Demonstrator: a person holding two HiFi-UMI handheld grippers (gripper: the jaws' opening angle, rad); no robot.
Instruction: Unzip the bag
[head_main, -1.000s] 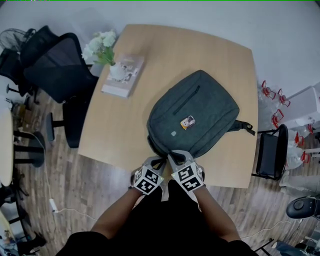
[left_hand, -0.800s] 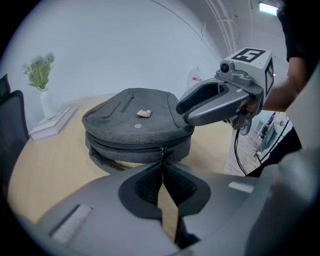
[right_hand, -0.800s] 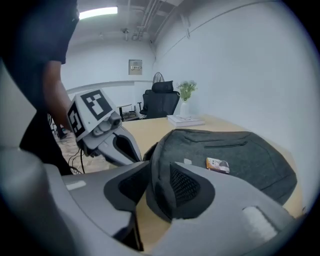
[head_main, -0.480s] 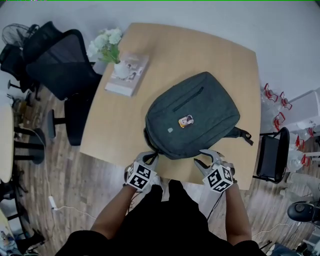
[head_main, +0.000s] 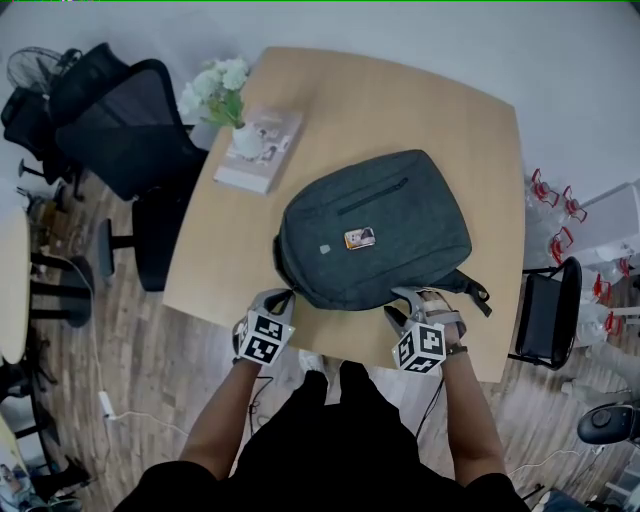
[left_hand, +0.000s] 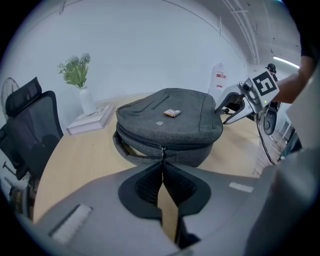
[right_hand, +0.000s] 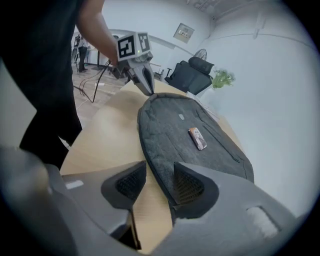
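Two grippers, one zip: brace the bag before pulling

Head view: the grey bag (head_main: 375, 230) lies flat on the desk (head_main: 400, 100), one end towards the person. The left gripper (head_main: 279, 298) sits at the bag's near left corner. The right gripper (head_main: 405, 306) is at the near right edge, well apart from it.

Left gripper view: the fingers are clenched on the zip pull (left_hand: 161, 156), a thin tab running straight up from them to the slider on the bag's side seam. That grip looks sound. The pull should follow the curve of the zip rather than lift away from it, or the slider may jam at the corner.

Right gripper view: the fingers are released and have just been opening. The bag's rim shows in the gap between them, not pinched. With nothing pinning the bag, a tug on the zip would probably drag the whole bag across the desk. Better to close these fingers on the rim first, then draw the slider steadily along.
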